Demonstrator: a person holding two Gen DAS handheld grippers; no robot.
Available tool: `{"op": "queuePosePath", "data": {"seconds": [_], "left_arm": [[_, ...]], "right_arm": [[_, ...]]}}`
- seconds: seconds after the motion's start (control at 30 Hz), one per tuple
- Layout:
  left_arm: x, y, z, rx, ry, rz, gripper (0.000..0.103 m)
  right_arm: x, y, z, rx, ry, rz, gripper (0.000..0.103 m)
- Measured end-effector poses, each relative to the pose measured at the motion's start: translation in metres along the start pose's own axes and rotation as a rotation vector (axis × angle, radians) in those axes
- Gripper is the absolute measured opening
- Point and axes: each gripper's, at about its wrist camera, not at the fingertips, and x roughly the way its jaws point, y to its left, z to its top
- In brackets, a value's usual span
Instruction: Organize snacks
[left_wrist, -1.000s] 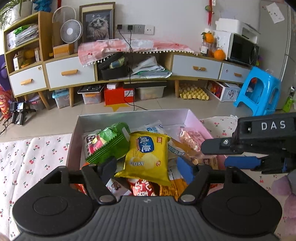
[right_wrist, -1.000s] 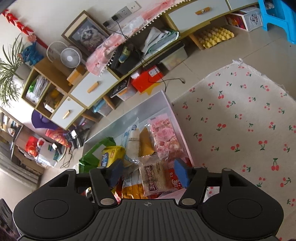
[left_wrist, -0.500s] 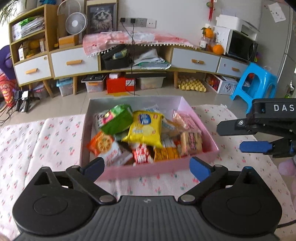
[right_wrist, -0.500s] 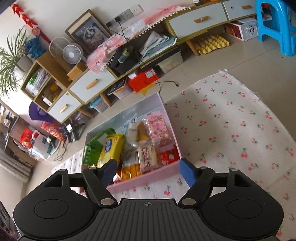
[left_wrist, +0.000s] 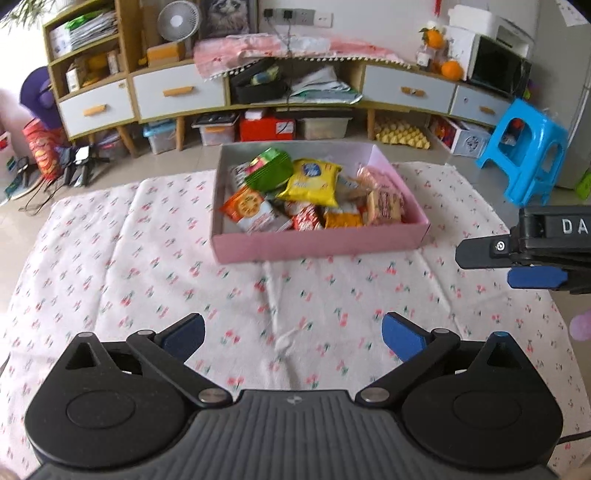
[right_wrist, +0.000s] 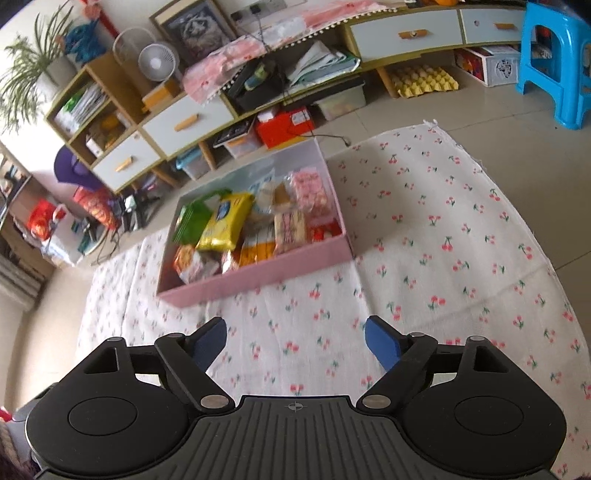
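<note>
Snacks (left_wrist: 314, 192) heaped together in pink box (left_wrist: 317, 243) on cherry-print cloth (left_wrist: 110, 266), far of both grippers. Left gripper (left_wrist: 293, 334) and right gripper (right_wrist: 295, 341) empty, jaws opening, clear of box; packing looks finished.

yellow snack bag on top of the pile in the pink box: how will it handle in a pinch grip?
The yellow bag looks puffed, so probably light and crushable. Its glossy film may slip between the pads. It lies loosely atop other packets in the pink box, so a push would likely slide it.
</note>
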Motion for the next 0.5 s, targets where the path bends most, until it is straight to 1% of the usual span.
{"op": "queuePosePath", "data": {"seconds": [0.13, 0.27, 0.37, 0.5], "left_arm": [[-0.009, 0.005, -0.011, -0.024, 0.033, 0.017, 0.102], [-0.013, 0.014, -0.018, -0.064, 0.049, 0.051, 0.102], [-0.017, 0.023, -0.024, -0.112, 0.058, 0.053, 0.102], [-0.018, 0.028, -0.027, -0.124, 0.075, 0.062, 0.102]], "right_arm": [[-0.007, 0.007, -0.017, -0.039, 0.001, -0.007, 0.089], [-0.009, 0.013, -0.031, -0.082, 0.017, -0.044, 0.090], [-0.010, 0.020, -0.039, -0.107, 0.022, -0.074, 0.090], [-0.009, 0.032, -0.048, -0.161, 0.031, -0.093, 0.090]]}}
